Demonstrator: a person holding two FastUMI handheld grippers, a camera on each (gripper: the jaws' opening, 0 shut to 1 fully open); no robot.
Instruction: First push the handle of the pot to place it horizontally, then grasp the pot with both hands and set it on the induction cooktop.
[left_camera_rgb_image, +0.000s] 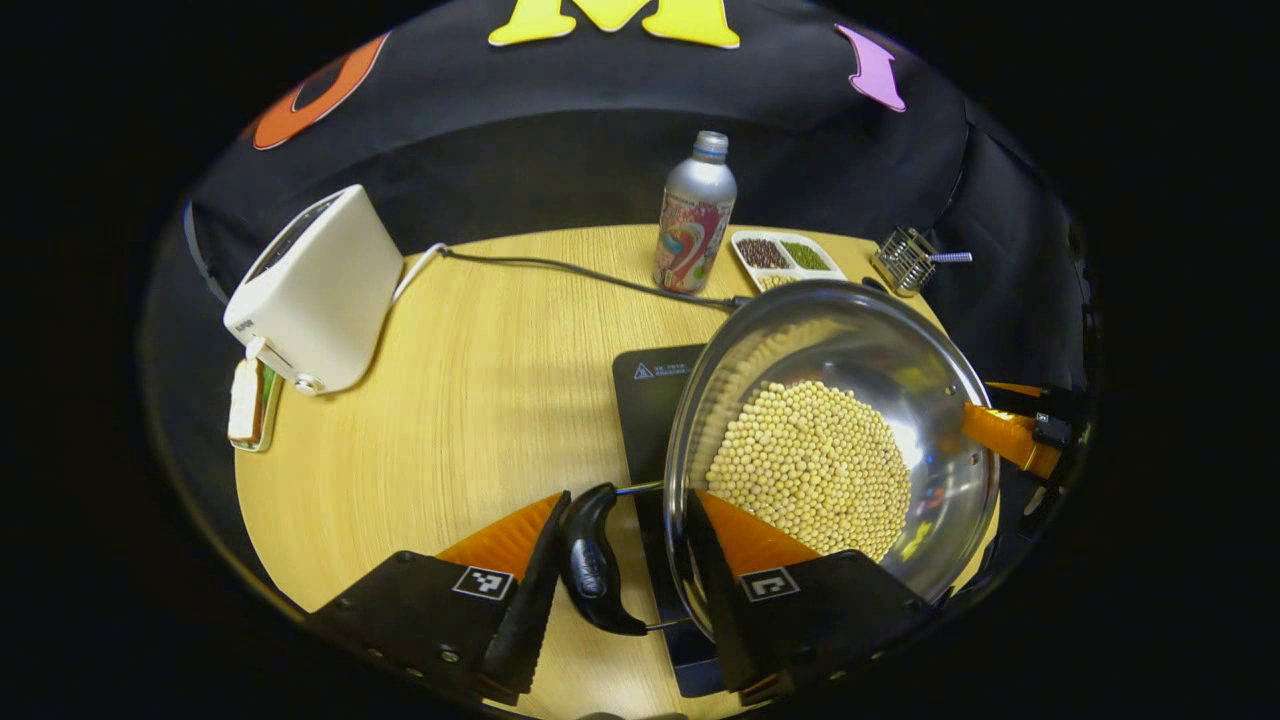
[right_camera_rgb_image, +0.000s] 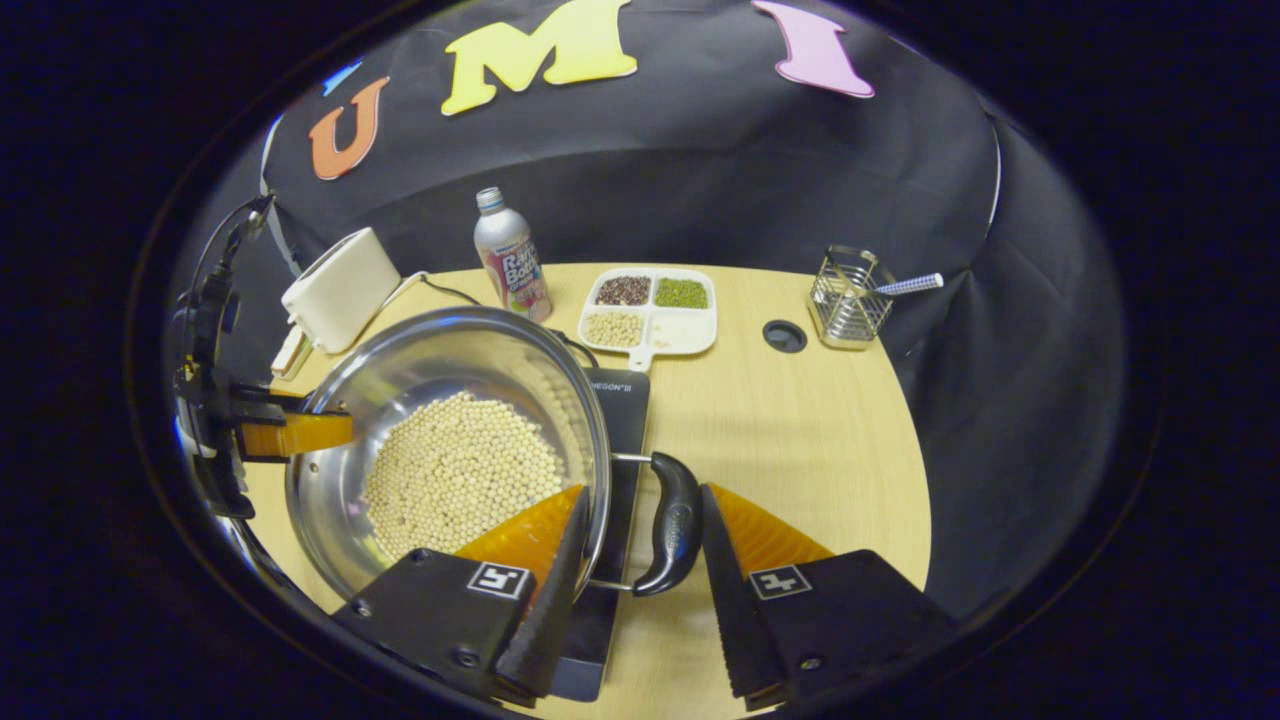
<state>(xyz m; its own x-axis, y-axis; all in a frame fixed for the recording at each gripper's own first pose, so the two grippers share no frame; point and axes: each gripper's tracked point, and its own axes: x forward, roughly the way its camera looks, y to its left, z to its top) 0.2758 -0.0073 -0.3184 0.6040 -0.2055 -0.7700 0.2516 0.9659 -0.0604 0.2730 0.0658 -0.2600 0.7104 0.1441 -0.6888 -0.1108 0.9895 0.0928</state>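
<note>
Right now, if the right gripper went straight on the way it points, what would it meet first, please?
Probably the pot's black side handle, which already sits between the right gripper's open fingers; beyond it lies bare wooden table. Depth is uncertain.

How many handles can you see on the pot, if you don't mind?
2: one handle sits between the left claw's fingers, the other handle between the right claw's, on opposite sides of the pot.

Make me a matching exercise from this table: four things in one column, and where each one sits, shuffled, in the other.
1. pot
2. toaster
3. bottle
4. wire basket

A. beside the divided tray
B. table's far right edge
C. over the induction cooktop
D. table's far left edge

Pairs: 1-C, 2-D, 3-A, 4-B
</note>
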